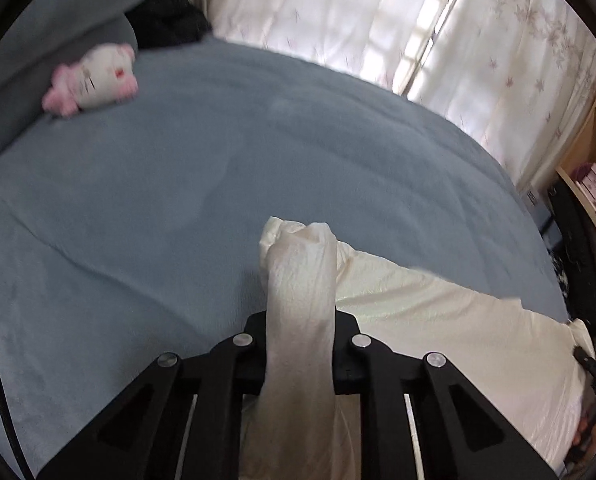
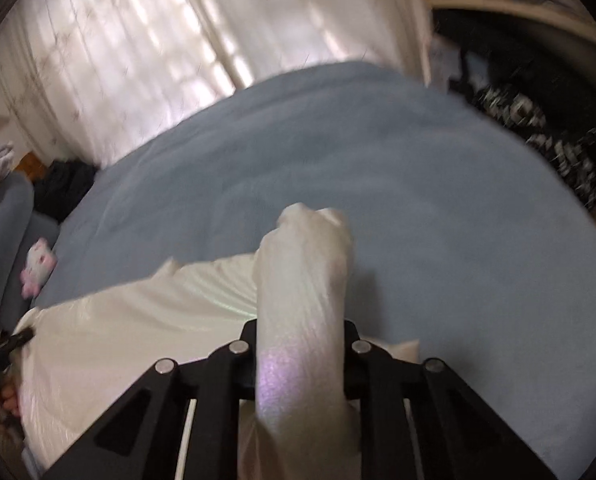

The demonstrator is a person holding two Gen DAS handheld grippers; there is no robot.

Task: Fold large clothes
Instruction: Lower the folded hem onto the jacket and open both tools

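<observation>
Left wrist: our left gripper (image 1: 300,280) is clamped on a bunched edge of the garment (image 1: 457,320), which stretches rightward over the bed (image 1: 178,184).

Right wrist: our right gripper (image 2: 303,276) pinches the opposite edge; cloth spans leftward between them.

big shiny cream garment (image 1: 437,320) sprawls crumpled over the blue bed's near side, bunched folds poking up toward 12 o'clock at both ends

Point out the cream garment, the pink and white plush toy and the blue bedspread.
cream garment (image 1: 437,312), left wrist view, on the flat spread part.
pink and white plush toy (image 1: 98,78), left wrist view, on its white body.
blue bedspread (image 2: 437,208), right wrist view, on a bare stretch.
</observation>
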